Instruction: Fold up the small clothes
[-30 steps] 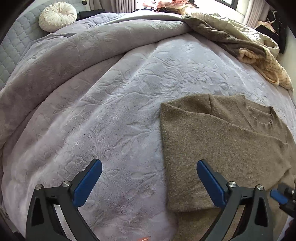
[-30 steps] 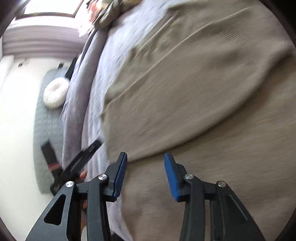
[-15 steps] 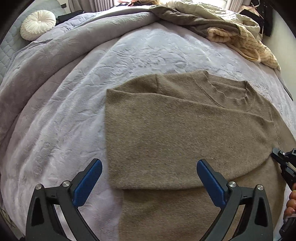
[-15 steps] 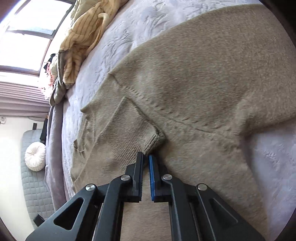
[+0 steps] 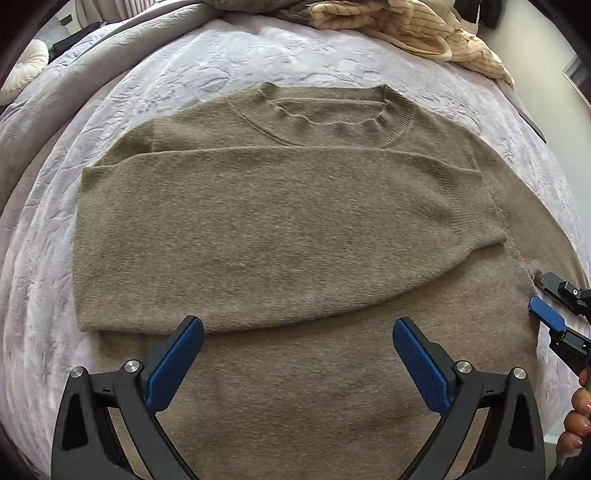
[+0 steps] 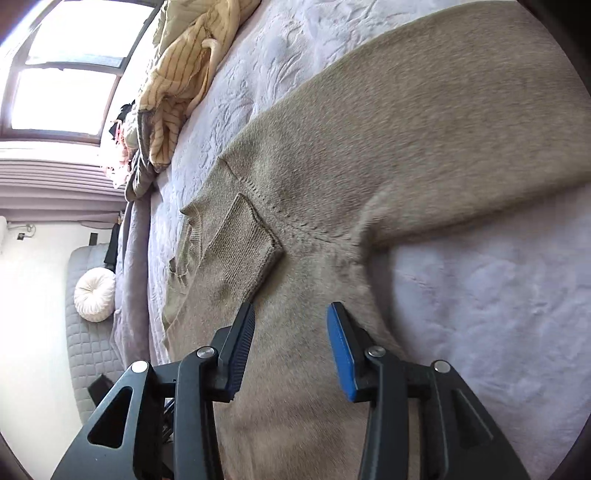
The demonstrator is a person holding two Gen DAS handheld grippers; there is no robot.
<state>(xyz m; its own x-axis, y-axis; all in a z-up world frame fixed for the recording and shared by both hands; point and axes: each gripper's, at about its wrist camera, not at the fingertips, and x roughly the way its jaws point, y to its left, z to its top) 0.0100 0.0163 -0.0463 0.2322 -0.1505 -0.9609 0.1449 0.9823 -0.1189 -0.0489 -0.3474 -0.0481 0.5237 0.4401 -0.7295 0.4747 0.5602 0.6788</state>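
Two grippers hang over the bed, both with jaws spread and nothing between them. Nearest in the left wrist view, the left gripper (image 5: 298,360) is opened wide above the lower body of a brown sweater (image 5: 280,236). The right gripper (image 6: 291,343) is parted less widely, just beside the cuff (image 6: 255,254) of the folded sleeve; in the left view it shows at the sweater's right edge (image 5: 545,295).

The sweater lies flat on a pale embossed blanket (image 5: 303,55), collar (image 5: 395,114) at the far end. One sleeve (image 5: 258,236) is folded straight across the chest, cuff ending near the opposite armpit. The other sleeve (image 6: 461,122) stretches out sideways on the blanket.

Beyond the collar, a heap of yellow striped clothes (image 5: 413,29) sits at the far edge of the bed. Far left, a round white cushion (image 6: 95,295) against a quilted headboard (image 6: 88,350). A window (image 6: 66,70) shows farthest back.
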